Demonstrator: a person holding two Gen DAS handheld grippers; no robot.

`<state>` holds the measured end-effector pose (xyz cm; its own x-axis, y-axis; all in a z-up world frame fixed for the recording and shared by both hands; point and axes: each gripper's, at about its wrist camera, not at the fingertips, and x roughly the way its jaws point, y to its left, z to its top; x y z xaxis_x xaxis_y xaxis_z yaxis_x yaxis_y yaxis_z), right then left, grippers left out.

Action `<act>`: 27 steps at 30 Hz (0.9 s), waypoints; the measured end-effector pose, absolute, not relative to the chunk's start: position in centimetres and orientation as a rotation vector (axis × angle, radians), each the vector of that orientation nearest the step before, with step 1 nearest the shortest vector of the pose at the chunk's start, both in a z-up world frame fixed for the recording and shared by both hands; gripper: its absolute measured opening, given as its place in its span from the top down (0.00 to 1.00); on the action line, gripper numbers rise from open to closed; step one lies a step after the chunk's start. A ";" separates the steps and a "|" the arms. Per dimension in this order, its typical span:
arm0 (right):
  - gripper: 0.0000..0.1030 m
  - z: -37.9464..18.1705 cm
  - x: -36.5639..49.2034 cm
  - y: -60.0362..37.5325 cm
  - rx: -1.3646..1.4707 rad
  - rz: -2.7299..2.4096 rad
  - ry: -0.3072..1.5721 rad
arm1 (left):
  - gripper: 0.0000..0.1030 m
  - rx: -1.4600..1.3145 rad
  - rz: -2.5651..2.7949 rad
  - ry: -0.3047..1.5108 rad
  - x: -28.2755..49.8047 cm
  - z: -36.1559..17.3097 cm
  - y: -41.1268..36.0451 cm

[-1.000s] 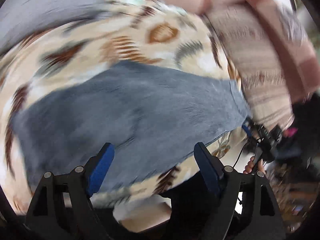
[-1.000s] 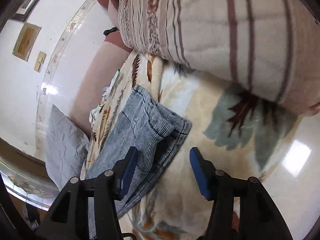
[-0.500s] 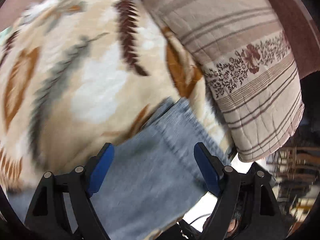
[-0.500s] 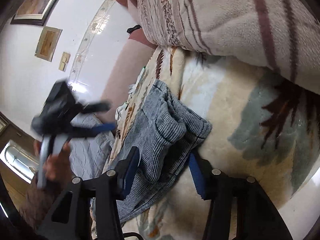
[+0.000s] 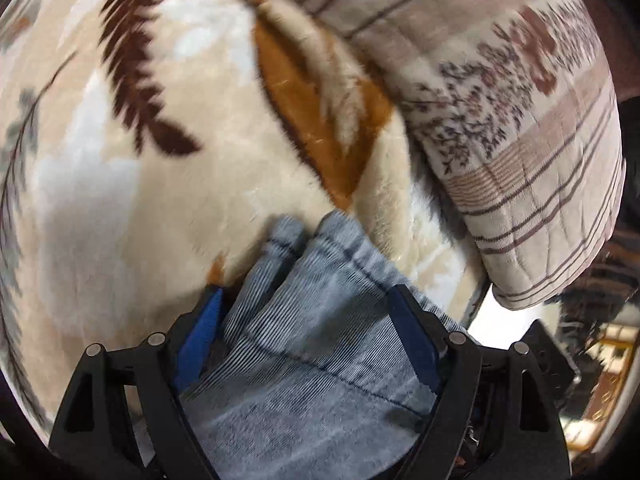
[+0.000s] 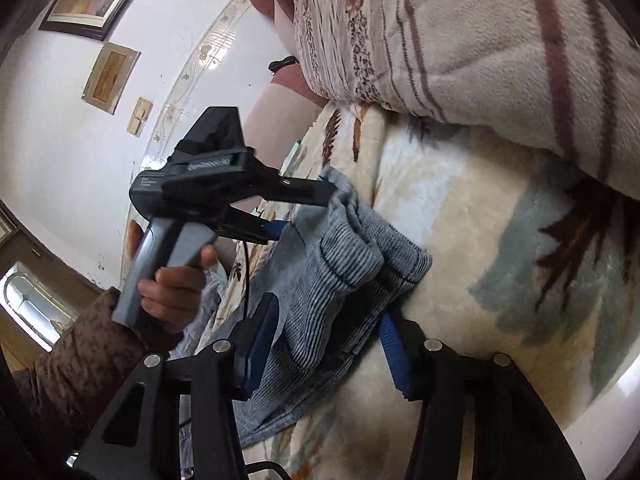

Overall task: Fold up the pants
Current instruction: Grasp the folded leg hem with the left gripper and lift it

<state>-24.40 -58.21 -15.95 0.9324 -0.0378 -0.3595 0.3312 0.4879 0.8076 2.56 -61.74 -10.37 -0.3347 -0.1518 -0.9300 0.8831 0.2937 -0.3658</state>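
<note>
The pants (image 6: pixel 340 276), pale striped denim, are lying bunched at one end on my patterned blanket (image 6: pixel 500 240), near a striped pillow (image 6: pixel 460 32). My right tongs (image 6: pixel 326 354) have just been closing, their blue pads now squeezing the bunched end. My left tongs (image 5: pixel 308 320) are hanging wide open over the far corner, cloth between the pads but not gripped. I am judging that the right pads are catching only some layers, so a lift may be dropping the rest. The left may be pinching blanket too.

Blue-grey striped pants (image 5: pixel 320 332) lie bunched on blanket (image 5: pixel 140 200).
</note>
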 end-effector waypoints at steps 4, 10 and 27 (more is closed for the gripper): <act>0.72 -16.1 -23.7 -59.0 1.034 -0.249 0.326 | 0.64 0.679 -1.329 1.453 1.6 -9.2 -61.5; 0.78 -13.7 -23.1 -58.9 0.975 -0.236 0.329 | 0.92 0.623 -1.347 1.320 1.9 -5.5 -58.7; 0.72 -6.1 -14.6 -40.3 0.466 -0.021 0.568 | 0.85 0.332 -0.939 1.403 10.1 -3.4 -38.4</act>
<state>-14.57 -40.32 -6.07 0.8458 0.1071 -0.5227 0.1456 0.8961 0.4192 10.12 -38.41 -3.37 -0.1064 -0.3585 -0.9274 0.7202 0.6153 -0.3205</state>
